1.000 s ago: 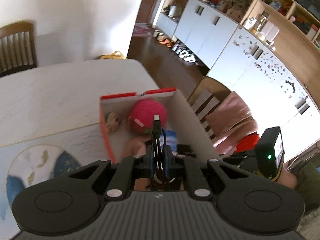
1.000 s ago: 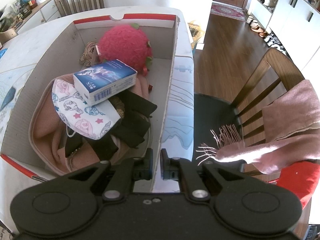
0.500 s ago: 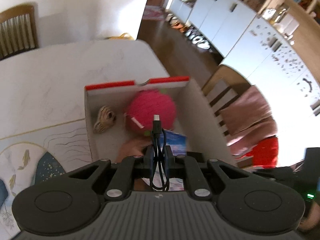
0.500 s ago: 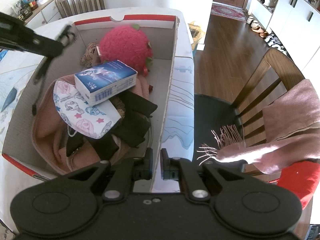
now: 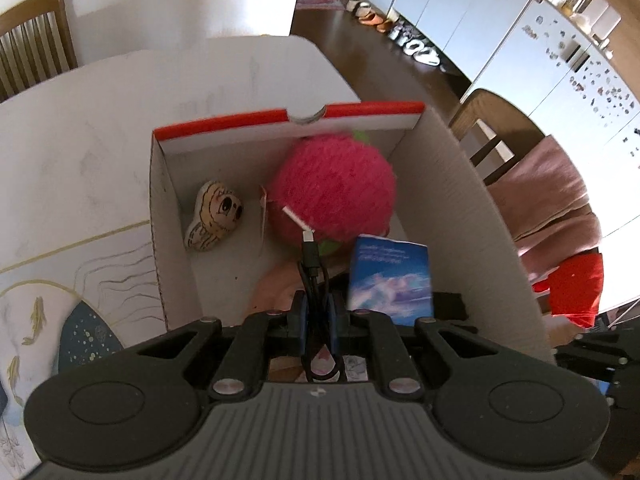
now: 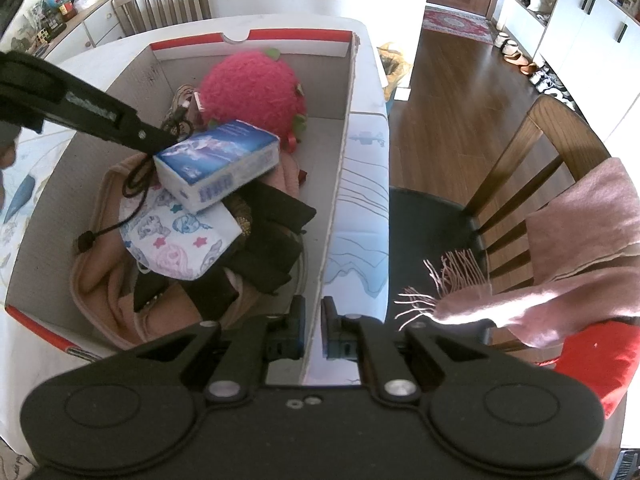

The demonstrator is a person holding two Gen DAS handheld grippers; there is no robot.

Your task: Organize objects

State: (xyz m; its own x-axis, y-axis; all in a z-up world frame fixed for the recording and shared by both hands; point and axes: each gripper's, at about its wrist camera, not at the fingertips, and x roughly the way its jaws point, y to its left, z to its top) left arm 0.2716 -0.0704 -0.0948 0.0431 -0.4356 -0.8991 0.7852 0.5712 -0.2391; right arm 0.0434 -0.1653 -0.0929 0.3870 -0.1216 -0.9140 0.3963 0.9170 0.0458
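My left gripper is shut on a looped black USB cable and holds it inside the open cardboard box. In the right wrist view the left gripper reaches in from the left, the cable hanging over a patterned face mask. The box holds a pink plush ball, a blue tissue box, a painted shell-like toy, black cloth and pink fabric. My right gripper is shut on the box's right wall.
The box stands on a white table with a fish-patterned mat. A wooden chair draped with a pink scarf stands to the right. Another chair is behind the table. White cabinets line the far wall.
My left gripper has moved forward and down into the box with the cable; it now shows in the right wrist view. The right gripper has held still.
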